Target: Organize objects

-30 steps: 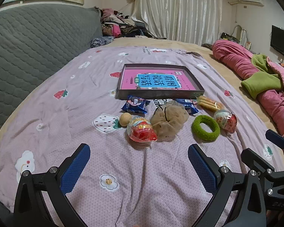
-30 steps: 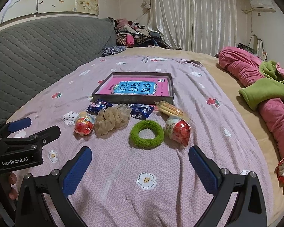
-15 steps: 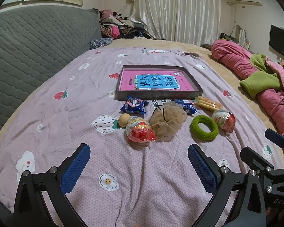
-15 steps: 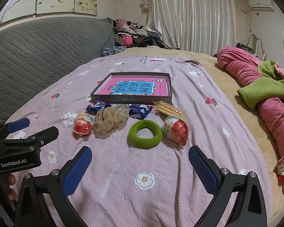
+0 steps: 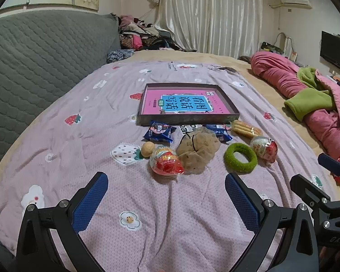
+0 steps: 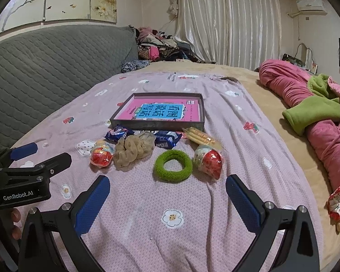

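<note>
Two open, empty grippers hover low over a bed strewn with small objects near a shallow tray.

The left gripper (image 5: pixel 165 200) and right gripper (image 6: pixel 166 200) both have their blue-padded jaws spread wide, gripping nothing. On the lilac bedspread (image 5: pixel 79 140), a dark tray (image 5: pixel 232 110) holding a pink book (image 5: pixel 185 104) lies at the far side. In a loose row just nearer than the tray sit a blue snack packet (image 5: pixel 159 132), a small tan ball (image 5: pixel 147 149), a red wrapped toy egg (image 5: pixel 166 162), a beige scrunchie (image 5: pixel 198 150), a second blue packet (image 5: pixel 218 132), a pack of biscuit sticks (image 5: pixel 246 130), a green hair ring (image 5: pixel 240 160) and another red toy egg (image 5: pixel 265 149). Pink and green bedding (image 5: pixel 315 97) is heaped at far right.
</note>
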